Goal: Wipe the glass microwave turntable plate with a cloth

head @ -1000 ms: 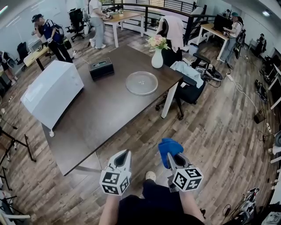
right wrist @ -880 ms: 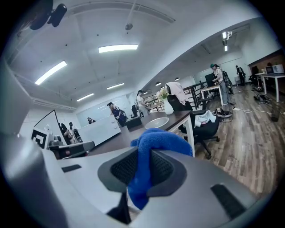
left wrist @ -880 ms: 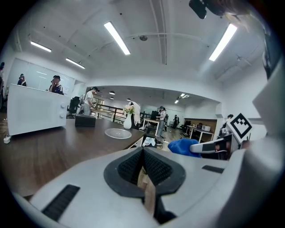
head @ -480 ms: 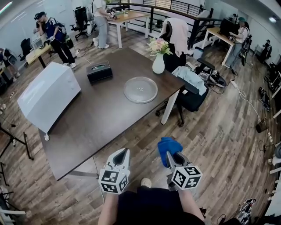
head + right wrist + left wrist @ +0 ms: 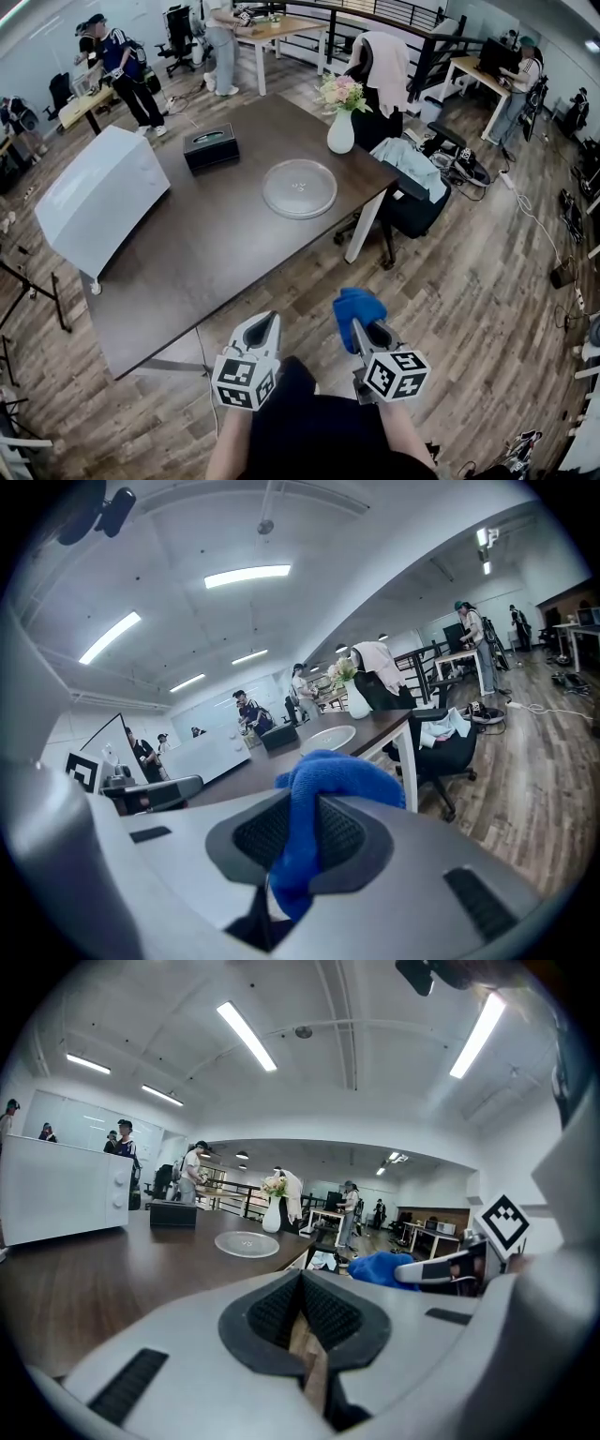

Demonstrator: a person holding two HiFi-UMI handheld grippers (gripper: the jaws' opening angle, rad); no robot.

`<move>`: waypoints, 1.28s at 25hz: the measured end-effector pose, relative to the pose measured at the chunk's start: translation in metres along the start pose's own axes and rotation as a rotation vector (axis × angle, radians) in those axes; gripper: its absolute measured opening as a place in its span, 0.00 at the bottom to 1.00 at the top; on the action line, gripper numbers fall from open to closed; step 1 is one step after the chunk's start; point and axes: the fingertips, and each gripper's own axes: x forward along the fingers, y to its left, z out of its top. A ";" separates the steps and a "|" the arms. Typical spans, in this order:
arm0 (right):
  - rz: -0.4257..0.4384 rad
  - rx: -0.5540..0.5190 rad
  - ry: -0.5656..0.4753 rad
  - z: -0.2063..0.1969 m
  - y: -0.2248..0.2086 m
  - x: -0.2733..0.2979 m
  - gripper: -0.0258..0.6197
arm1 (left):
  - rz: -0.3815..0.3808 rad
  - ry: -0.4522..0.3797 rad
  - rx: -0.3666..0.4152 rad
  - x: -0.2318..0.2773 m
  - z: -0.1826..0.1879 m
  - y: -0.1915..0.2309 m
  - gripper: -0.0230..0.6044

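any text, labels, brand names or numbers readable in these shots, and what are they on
No readable text in any view.
Cubes on the left gripper and right gripper: black-and-white square markers only, no letters.
The black box on the table: top patch too small to read.
The white microwave: no legible print.
The blue cloth: no tag shows.

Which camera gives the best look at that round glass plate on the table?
The head view: the glass plate shows whole, seen from above. Both gripper views catch the plate only as a small, flat sliver.
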 end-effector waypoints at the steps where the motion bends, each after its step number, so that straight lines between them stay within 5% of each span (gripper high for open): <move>1: 0.003 0.002 0.003 0.000 0.000 0.002 0.11 | 0.001 0.000 0.001 0.001 0.001 0.000 0.04; 12: -0.012 0.026 0.025 0.020 -0.027 0.047 0.11 | -0.014 0.018 -0.015 0.059 0.012 0.024 0.04; 32: -0.044 0.043 0.059 0.149 -0.089 0.240 0.11 | -0.010 0.058 -0.055 0.252 0.095 0.149 0.04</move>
